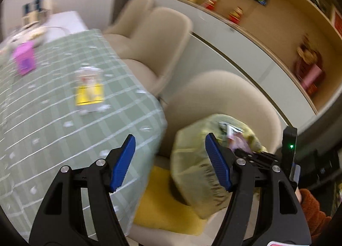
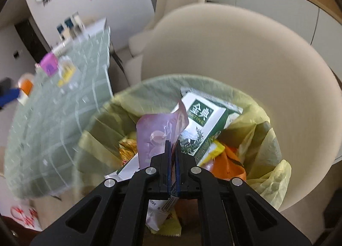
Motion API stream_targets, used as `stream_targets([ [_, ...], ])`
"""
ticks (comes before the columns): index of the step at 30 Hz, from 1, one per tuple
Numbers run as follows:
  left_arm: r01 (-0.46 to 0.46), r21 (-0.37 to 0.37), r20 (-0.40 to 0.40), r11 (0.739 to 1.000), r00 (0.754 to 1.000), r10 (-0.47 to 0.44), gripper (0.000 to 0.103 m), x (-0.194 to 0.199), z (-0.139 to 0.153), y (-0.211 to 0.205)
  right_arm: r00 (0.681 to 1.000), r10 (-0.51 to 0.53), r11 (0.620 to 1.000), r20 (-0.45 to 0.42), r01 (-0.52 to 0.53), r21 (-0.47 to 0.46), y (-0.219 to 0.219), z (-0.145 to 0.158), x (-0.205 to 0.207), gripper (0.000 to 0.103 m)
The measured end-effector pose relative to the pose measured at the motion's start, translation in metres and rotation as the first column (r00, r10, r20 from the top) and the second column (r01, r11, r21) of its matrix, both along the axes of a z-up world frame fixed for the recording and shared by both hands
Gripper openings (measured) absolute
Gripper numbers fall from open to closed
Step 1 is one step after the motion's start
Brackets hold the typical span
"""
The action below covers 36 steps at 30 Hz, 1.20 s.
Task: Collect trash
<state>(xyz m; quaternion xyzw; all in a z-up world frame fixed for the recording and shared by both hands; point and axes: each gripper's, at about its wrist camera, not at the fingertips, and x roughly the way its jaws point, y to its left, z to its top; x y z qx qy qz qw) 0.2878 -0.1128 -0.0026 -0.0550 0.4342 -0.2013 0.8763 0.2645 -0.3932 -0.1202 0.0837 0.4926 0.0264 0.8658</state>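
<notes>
The right hand-held gripper (image 2: 173, 145) is pinched tight on a thin pink plastic wrapper (image 2: 158, 134), low in the middle of its picture. It holds the wrapper right over the round bin lined with a pale yellow-green bag (image 2: 267, 184), likely so it drops in with the other trash (a green and white carton (image 2: 203, 122) is already inside). The left hand-held gripper (image 1: 171, 162) is open and empty. On the green checked table (image 1: 53, 130) a yellow-labelled can (image 1: 89, 89) and a purple box (image 1: 24, 60) wait at upper left.
</notes>
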Motion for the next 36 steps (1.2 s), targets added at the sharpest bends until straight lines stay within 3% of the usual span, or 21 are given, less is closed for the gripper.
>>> stream_targets([
  [3,-0.065,0.03,0.015,0.997,0.998,0.065,0.064,-0.014,-0.002,0.019,0.999,0.026,1.0,-0.04,-0.025,0.012,0.001,-0.011,0.004,0.005],
  [8,-0.102,0.041,-0.012,0.994,0.995,0.103,0.064,-0.035,-0.01,0.04,0.999,0.042,0.998,0.002,-0.042,0.049,0.005,0.0,-0.002,0.009],
  [12,-0.097,0.045,0.016,0.994,0.995,0.096,0.076,-0.053,-0.006,0.044,0.997,-0.003,0.999,0.08,-0.001,0.05,0.006,0.018,-0.021,0.036],
  [15,-0.084,0.049,0.054,0.995,0.995,0.081,0.084,-0.066,0.0,0.05,0.992,-0.017,0.999,0.122,0.014,0.032,0.013,0.034,-0.034,0.036],
  [18,-0.087,0.066,0.084,0.994,0.993,0.081,0.086,-0.08,0.005,0.056,0.984,-0.031,0.999,0.177,0.035,-0.016,0.024,0.056,-0.057,0.036],
  [22,-0.086,0.12,0.132,0.989,0.989,0.07,0.086,-0.106,0.009,0.071,0.971,-0.04,0.999,0.237,0.044,-0.01,0.043,0.08,-0.092,0.036],
  [30,-0.099,0.116,0.244,0.988,0.967,0.068,0.086,-0.172,0.023,0.115,0.935,-0.03,1.0,0.355,0.029,0.008,0.128,0.121,-0.173,0.036],
  [36,-0.156,0.146,0.305,0.977,0.947,0.105,0.086,-0.22,0.031,0.142,0.921,-0.015,0.999,0.388,0.032,-0.036,0.197,0.129,-0.23,0.036],
])
